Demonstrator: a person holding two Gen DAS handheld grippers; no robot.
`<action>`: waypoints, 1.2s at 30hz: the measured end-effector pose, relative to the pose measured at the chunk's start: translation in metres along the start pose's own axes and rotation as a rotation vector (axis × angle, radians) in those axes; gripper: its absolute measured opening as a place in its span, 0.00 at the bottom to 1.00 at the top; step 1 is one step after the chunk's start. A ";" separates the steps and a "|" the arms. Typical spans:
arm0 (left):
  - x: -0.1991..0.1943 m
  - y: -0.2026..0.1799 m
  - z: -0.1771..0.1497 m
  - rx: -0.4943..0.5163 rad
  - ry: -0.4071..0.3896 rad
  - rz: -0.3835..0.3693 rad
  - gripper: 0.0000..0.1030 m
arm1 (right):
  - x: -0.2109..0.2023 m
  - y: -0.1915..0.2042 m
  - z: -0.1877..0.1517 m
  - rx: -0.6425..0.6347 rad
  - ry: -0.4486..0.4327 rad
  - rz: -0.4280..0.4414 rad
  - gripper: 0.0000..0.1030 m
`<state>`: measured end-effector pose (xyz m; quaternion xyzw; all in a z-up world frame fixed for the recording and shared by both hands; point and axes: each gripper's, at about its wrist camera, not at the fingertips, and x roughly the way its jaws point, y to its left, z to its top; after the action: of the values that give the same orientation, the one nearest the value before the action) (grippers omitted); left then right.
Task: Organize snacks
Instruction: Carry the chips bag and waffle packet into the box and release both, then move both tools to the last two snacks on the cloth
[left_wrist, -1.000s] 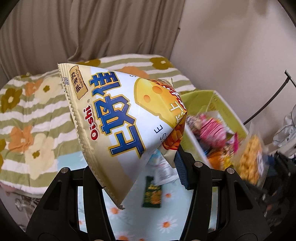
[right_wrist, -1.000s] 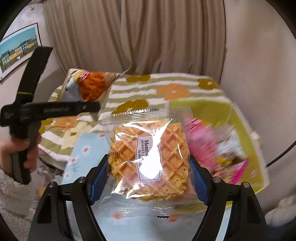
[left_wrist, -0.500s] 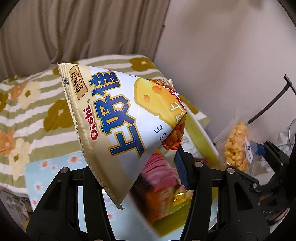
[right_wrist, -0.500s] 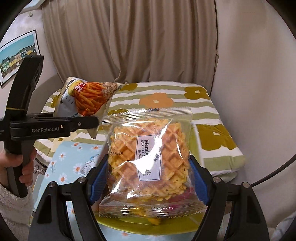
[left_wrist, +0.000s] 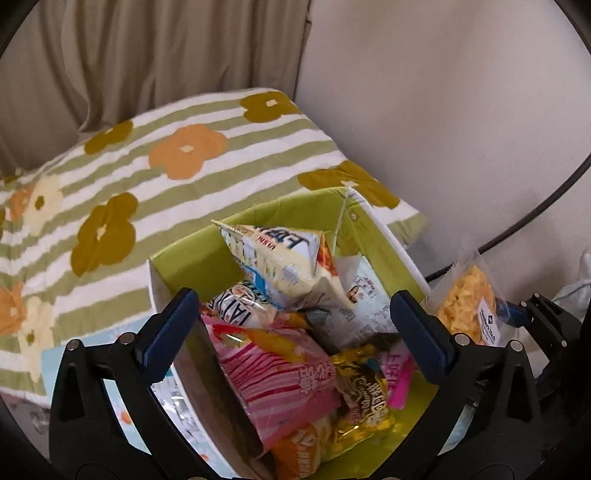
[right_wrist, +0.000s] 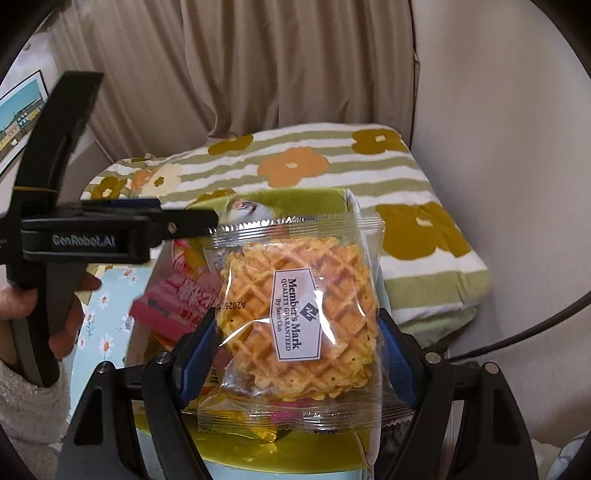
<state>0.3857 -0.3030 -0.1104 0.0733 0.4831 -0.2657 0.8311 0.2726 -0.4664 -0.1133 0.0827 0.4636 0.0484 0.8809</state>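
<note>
Now waffle pack (right_wrist: 299, 321) clamped, right tool (right_wrist: 295, 350)

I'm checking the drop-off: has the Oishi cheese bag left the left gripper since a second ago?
Yes. The Oishi cheese bag dropped from the opening left gripper into the green box.

1. A cream and blue triangular crisp bag (left_wrist: 280, 258) with a cheese picture lies tilted on top of the pile, free of any grip.
2. A lime-green open box (left_wrist: 192, 258) holds the pile of packets.
3. A pink striped snack bag (left_wrist: 273, 376) lies in the box beside a yellow foil packet (left_wrist: 362, 398).
4. A clear plastic pack of golden waffle biscuits (right_wrist: 299, 314) with a white label stands upright over the box, clamped at its sides.
</note>
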 end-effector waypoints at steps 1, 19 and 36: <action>0.001 0.000 -0.001 0.004 0.007 0.009 0.99 | 0.002 -0.001 -0.001 0.008 0.005 0.000 0.74; -0.081 0.079 -0.058 -0.179 -0.082 0.092 0.99 | 0.001 0.014 -0.011 -0.051 -0.054 -0.034 0.99; -0.132 0.148 -0.168 -0.355 -0.024 0.248 0.99 | -0.020 0.064 -0.023 -0.124 -0.093 0.124 0.99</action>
<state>0.2816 -0.0651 -0.1070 -0.0185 0.4998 -0.0731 0.8629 0.2417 -0.4043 -0.0979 0.0587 0.4123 0.1276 0.9002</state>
